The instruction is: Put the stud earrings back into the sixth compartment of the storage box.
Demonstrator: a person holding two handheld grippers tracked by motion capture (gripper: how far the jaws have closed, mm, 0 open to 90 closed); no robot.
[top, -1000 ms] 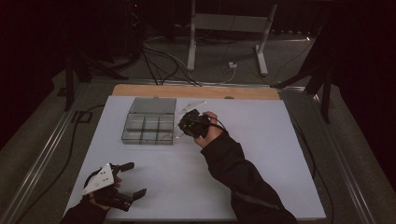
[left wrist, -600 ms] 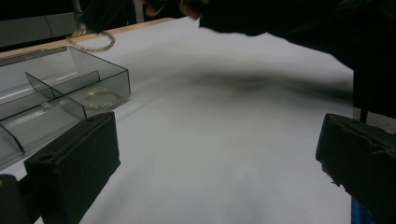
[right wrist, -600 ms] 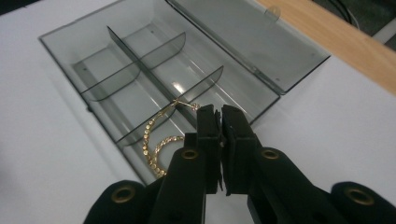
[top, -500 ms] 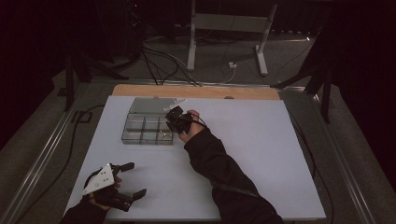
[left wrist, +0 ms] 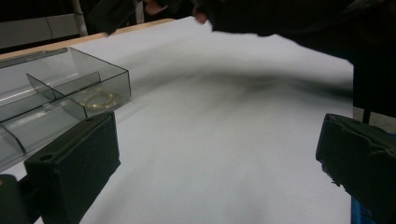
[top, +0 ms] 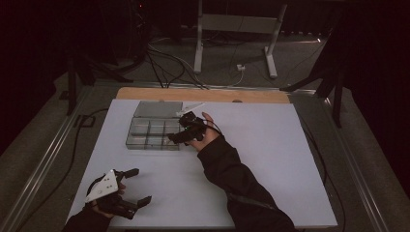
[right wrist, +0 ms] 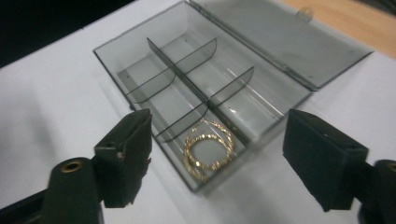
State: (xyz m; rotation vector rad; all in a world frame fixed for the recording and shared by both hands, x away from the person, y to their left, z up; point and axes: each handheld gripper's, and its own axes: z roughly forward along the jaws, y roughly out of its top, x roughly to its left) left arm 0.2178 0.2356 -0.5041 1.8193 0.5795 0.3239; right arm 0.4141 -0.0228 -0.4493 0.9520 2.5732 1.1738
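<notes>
A smoky clear compartment box [top: 150,134] lies at the table's back left, its lid [top: 157,109] folded open behind it. A coil of gold hoops [right wrist: 208,149] lies in the box's [right wrist: 187,88] near corner cell, and the same hoops [left wrist: 97,99] show in the left gripper view. My right gripper [top: 178,137] hangs over that corner. Its jaws have just been opening, and in the right gripper view the right gripper [right wrist: 219,161] is open, the hoops lying loose below the gap. My left gripper [top: 139,185] rests open at the front left, nothing between its jaws [left wrist: 217,170].
The white table top [top: 270,159] spreads wide to the right of the box, with a wooden strip [top: 203,94] along its far edge. The person's dark sleeve [top: 232,179] crosses the middle. Metal rails and cables run along both sides of the table.
The right hand has moved left and slightly down, from beside the box to over its near right corner. Its jaws have gone from shut to open. The left gripper has stayed put.
</notes>
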